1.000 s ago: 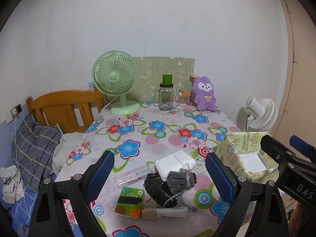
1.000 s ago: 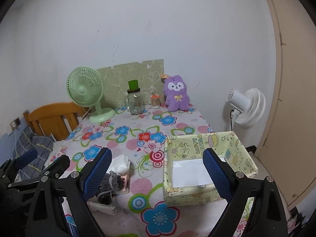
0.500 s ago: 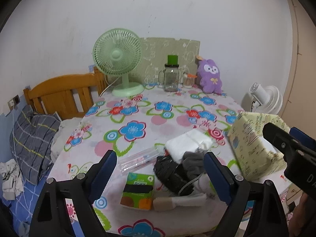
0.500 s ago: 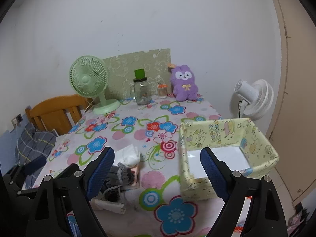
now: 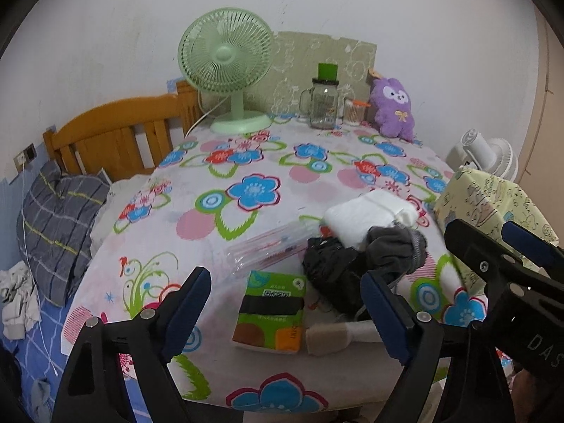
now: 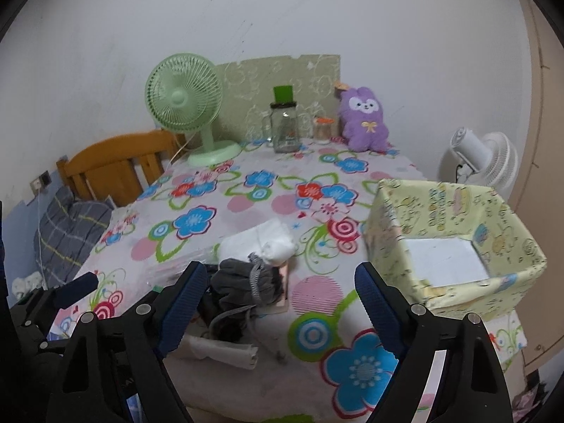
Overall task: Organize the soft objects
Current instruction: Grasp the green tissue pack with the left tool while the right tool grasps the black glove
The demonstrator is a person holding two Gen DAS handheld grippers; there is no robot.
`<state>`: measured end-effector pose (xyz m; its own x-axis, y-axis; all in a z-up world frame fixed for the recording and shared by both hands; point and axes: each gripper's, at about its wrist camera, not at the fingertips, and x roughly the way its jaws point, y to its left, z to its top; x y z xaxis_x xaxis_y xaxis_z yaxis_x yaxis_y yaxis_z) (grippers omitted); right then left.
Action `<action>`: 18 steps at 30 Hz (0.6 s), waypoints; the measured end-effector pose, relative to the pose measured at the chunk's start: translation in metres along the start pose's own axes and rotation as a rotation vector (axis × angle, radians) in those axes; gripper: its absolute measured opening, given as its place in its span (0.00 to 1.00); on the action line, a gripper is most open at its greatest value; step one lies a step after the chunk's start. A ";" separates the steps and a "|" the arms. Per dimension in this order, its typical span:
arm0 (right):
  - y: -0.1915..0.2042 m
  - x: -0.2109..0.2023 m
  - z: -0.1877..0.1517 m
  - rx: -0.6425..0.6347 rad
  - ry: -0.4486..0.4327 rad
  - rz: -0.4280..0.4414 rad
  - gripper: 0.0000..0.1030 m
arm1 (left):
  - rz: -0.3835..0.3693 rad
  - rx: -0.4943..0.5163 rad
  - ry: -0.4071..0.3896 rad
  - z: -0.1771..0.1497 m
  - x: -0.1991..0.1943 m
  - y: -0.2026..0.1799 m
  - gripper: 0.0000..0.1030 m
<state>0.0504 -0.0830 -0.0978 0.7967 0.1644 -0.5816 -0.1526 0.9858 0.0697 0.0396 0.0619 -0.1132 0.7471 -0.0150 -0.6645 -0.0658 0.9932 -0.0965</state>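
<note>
A pile of soft things lies near the table's front edge: a white folded cloth [image 5: 370, 213] [image 6: 259, 243], a grey knitted piece [image 5: 394, 246] [image 6: 243, 282] and a black crumpled item [image 5: 331, 271]. A yellow patterned box [image 6: 454, 246] [image 5: 493, 211], open on top, stands at the right. A purple plush rabbit [image 5: 393, 109] [image 6: 365, 120] sits at the back. My left gripper [image 5: 285, 306] is open and empty above a green tissue pack [image 5: 271, 310]. My right gripper [image 6: 282, 303] is open and empty between the pile and the box.
A green desk fan [image 5: 225, 63], a glass jar with a green lid [image 5: 324, 98] and a small jar [image 5: 354, 111] stand at the back. A clear plastic sleeve [image 5: 268, 246] and a beige brush [image 5: 338, 335] lie by the pile. A wooden bed frame [image 5: 116, 134] stands left, a white floor fan [image 6: 483, 155] right.
Both grippers have moved lower and nearer to the table's front edge. The pile and the box look larger. Nothing on the table has moved.
</note>
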 end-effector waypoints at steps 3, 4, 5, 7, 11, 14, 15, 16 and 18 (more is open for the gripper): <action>0.006 0.010 -0.002 -0.010 0.020 0.007 0.85 | 0.003 -0.008 0.020 -0.003 0.009 0.003 0.85; 0.009 0.014 -0.003 -0.015 0.029 0.011 0.85 | 0.004 -0.009 0.029 -0.003 0.012 0.004 0.85; 0.010 0.017 -0.003 -0.017 0.035 0.013 0.85 | 0.004 -0.011 0.035 -0.004 0.014 0.005 0.85; 0.013 0.026 -0.005 -0.022 0.052 0.018 0.84 | 0.003 -0.018 0.058 -0.007 0.022 0.007 0.85; 0.016 0.040 -0.008 -0.025 0.086 0.025 0.82 | 0.003 -0.027 0.088 -0.011 0.035 0.008 0.84; 0.019 0.050 -0.009 -0.027 0.113 0.028 0.81 | 0.007 -0.027 0.114 -0.011 0.044 0.009 0.83; 0.019 0.052 -0.009 -0.032 0.118 0.024 0.81 | 0.005 -0.029 0.117 -0.011 0.047 0.009 0.82; 0.021 0.056 -0.009 -0.039 0.123 0.021 0.81 | 0.003 -0.030 0.124 -0.011 0.050 0.009 0.81; 0.022 0.061 -0.010 -0.040 0.134 0.024 0.81 | -0.003 -0.038 0.134 -0.012 0.056 0.009 0.78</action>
<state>0.0897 -0.0518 -0.1396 0.7076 0.1797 -0.6834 -0.1960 0.9791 0.0545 0.0728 0.0689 -0.1599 0.6523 -0.0360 -0.7571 -0.0904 0.9880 -0.1249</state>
